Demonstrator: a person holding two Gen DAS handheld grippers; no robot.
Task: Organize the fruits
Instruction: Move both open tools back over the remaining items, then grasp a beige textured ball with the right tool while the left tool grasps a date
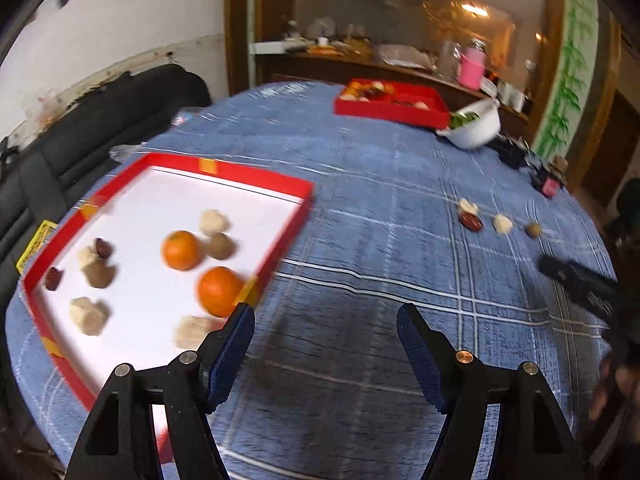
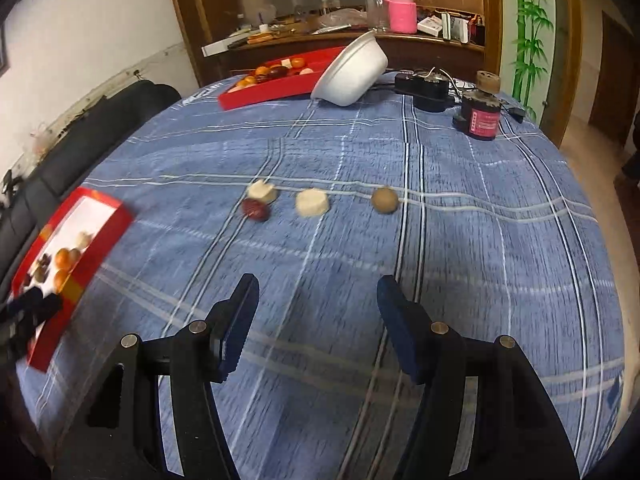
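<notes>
A red tray with a white floor (image 1: 304, 192) lies on the blue checked tablecloth at the left. It holds two oranges (image 1: 181, 250) (image 1: 219, 291), several pale cakes, brown balls and dark red dates. My left gripper (image 1: 325, 332) is open and empty, just right of the tray's near corner. Loose on the cloth lie a red date (image 2: 255, 209), two pale cakes (image 2: 262, 191) (image 2: 311, 202) and a brown ball (image 2: 385, 200). My right gripper (image 2: 316, 300) is open and empty, short of these. The tray also shows in the right wrist view (image 2: 112, 210).
A second red tray (image 2: 280, 88) with fruit sits at the table's far side, a tilted white bowl (image 2: 352, 70) against it. A black power strip (image 2: 422, 86) and a dark jar with a red label (image 2: 478, 114) stand far right. A black sofa (image 1: 100, 120) is left.
</notes>
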